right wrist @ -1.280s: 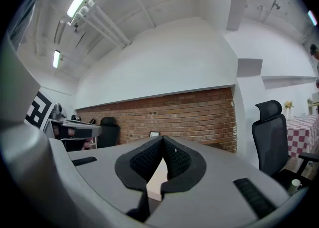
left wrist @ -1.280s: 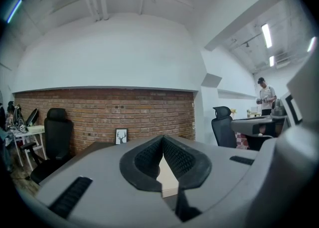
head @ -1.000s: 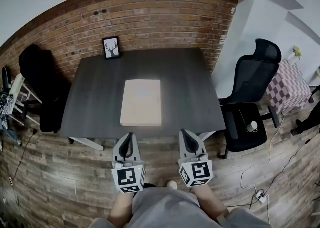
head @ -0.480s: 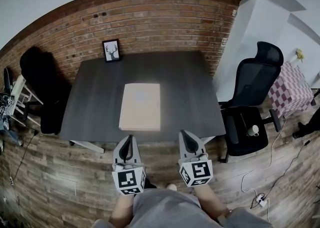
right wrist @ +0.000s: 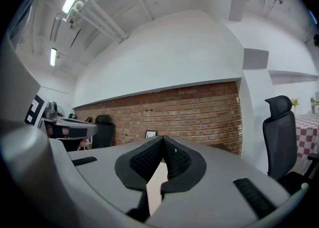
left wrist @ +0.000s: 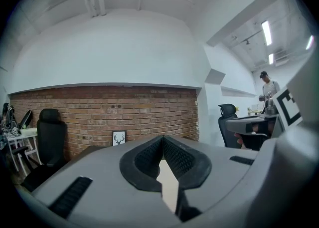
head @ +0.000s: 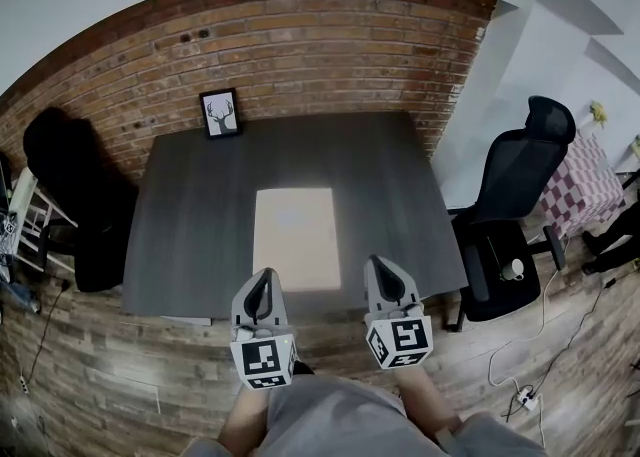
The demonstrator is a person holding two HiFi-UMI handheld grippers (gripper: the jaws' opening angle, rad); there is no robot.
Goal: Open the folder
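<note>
A pale beige folder (head: pixel 295 237) lies flat and closed in the middle of the dark table (head: pixel 190 230). In the head view my left gripper (head: pixel 264 276) hangs at the table's near edge, just left of the folder's near end, jaws shut and empty. My right gripper (head: pixel 378 264) is level with it, to the right of the folder's near end, also shut and empty. A sliver of the folder (left wrist: pixel 167 184) shows under the shut tips of the left gripper (left wrist: pixel 162 138) in the left gripper view. In the right gripper view the folder (right wrist: pixel 155 182) shows below the right gripper (right wrist: pixel 163 139).
A small framed deer picture (head: pixel 221 112) stands at the table's far left edge against the brick wall (head: pixel 300 45). One black chair (head: pixel 70 200) is left of the table. A black office chair (head: pixel 515 215) stands to the right. Cables (head: pixel 545 345) lie on the wooden floor.
Both grippers have moved forward together to the table's near edge, and the table and folder now look closer. The jaws stay shut.
</note>
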